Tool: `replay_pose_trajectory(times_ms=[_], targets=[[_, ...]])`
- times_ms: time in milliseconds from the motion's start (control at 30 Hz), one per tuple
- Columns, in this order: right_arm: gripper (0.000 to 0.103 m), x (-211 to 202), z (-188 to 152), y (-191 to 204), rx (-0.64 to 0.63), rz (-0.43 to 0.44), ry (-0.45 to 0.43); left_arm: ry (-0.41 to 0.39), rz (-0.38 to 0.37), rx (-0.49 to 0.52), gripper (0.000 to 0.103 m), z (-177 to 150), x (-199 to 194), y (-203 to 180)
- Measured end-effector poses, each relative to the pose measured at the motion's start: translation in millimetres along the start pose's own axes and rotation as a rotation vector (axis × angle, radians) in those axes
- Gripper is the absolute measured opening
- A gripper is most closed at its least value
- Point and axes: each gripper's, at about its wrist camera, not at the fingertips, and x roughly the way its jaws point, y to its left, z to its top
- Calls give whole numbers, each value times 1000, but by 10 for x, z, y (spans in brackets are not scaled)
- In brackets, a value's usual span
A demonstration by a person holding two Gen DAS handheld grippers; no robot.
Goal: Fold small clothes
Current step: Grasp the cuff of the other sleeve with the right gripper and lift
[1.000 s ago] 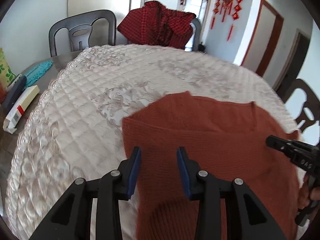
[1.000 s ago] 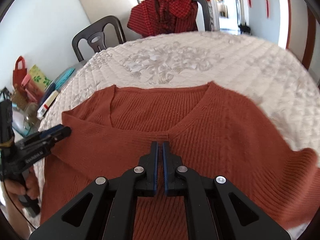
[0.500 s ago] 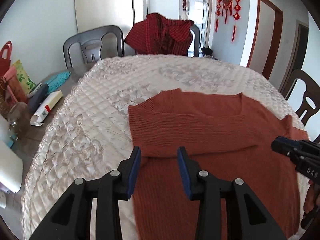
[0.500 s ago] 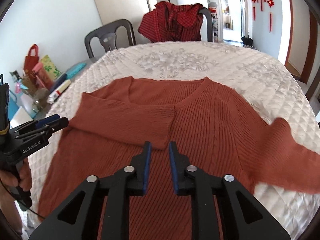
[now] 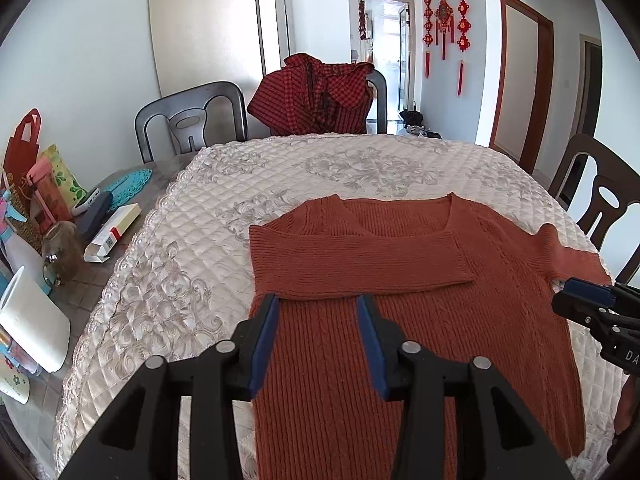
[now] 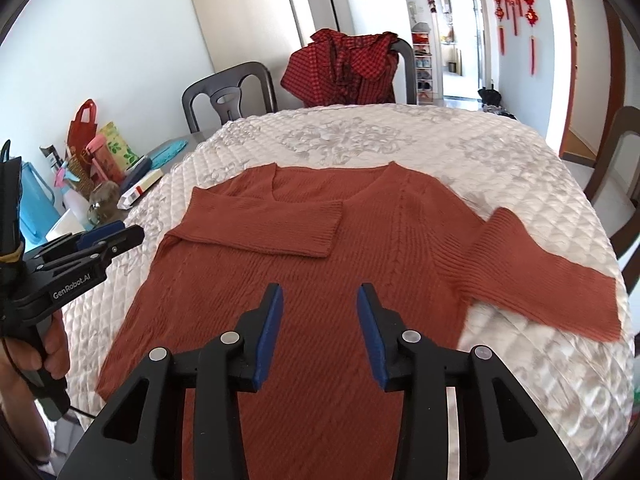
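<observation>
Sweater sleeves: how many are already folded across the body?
1. The left sleeve lies folded across the chest of the rust sweater. The right sleeve is spread out sideways on the quilted cover. Both grippers, left and right, are open.

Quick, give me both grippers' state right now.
Left gripper: open, holding nothing, above the rust sweater.
Right gripper: open, holding nothing, above the same sweater.
</observation>
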Motion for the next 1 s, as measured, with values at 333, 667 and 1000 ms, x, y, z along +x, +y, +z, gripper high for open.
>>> replay_pose_trajectory(times_ms=[333,667,1000], targets=[[40,-166,-115,-341,77,-53,-17,0,-23,39,52,39,40,-233],[45,-290,-250,-969,230,-158,-23,16,-62,81,52,114,190,-513],[47,-362,-420,-1705,448,-287,-1,50,-61,82,52,128,399,-592]])
